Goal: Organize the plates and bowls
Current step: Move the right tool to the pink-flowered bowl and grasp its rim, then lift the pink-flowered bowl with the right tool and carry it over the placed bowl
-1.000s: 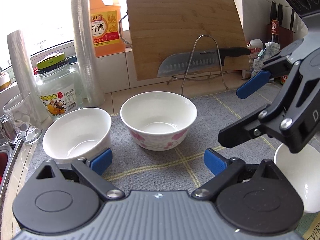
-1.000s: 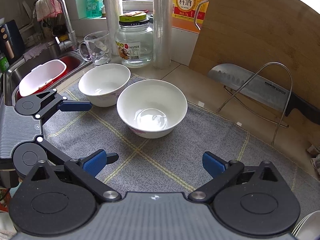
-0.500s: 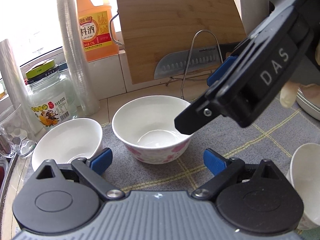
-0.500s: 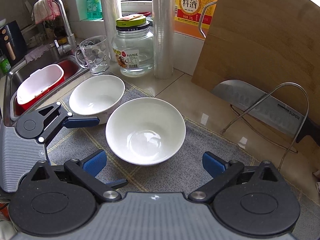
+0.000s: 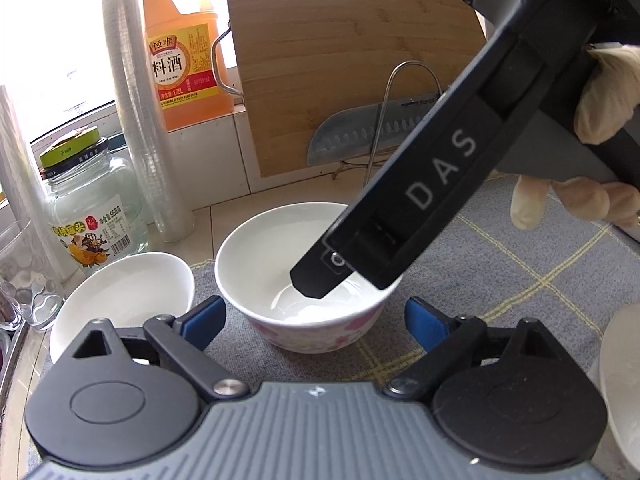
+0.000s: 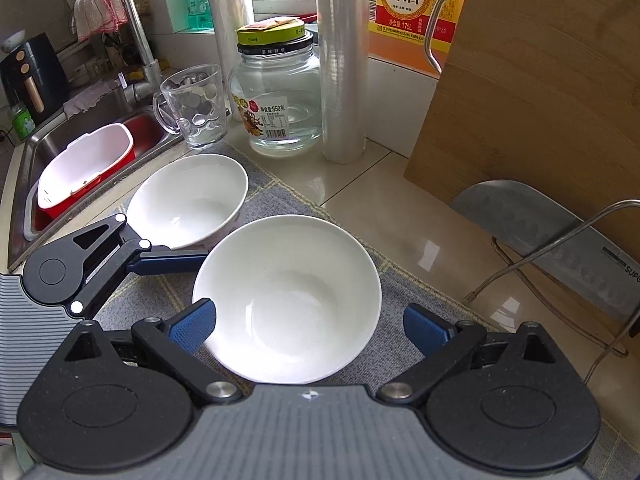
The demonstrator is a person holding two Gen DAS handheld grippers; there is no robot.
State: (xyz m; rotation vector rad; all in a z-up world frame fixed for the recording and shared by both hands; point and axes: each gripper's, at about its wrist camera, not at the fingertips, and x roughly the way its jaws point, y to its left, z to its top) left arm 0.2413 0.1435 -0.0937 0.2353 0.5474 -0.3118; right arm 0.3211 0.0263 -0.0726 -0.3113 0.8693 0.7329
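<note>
On the grey checked cloth mat (image 6: 404, 280) beside the sink, the white bowl with pink flowers on its outside (image 6: 286, 300) sits upright, right between the blue pads of the right gripper (image 6: 306, 326)! Those jaws have just been closing in, yet they stand wide, one pad either side of the rim; the left pad looks to be at the rim, though whether it touches I cannot tell. From the left wrist view the right gripper's black body, marked "DAS", slants down over that flowered bowl (image 5: 306, 280), a pale gloved hand (image 5: 600, 136) wrapped on its handle.

The left gripper (image 5: 316, 318) has just been narrowing too and is spread wide with nothing between its pads, aimed at the same bowl from the near side; the right wrist view shows one blue finger (image 6: 168, 261) reaching in just beside the rim.

Just beside, toward the sink, sits a plain white bowl (image 6: 192, 200). Behind it: a dimpled glass mug (image 6: 196, 108), a clear glass jar with a yellow-green lid (image 6: 280, 92), a tall roll of clear plastic (image 6: 342, 64) and an orange bottle of cooking wine (image 6: 408, 4). A bamboo cutting board (image 6: 540, 92) leans at the wall, a steel cleaver (image 6: 552, 240) in a wire rack before it.
</note>
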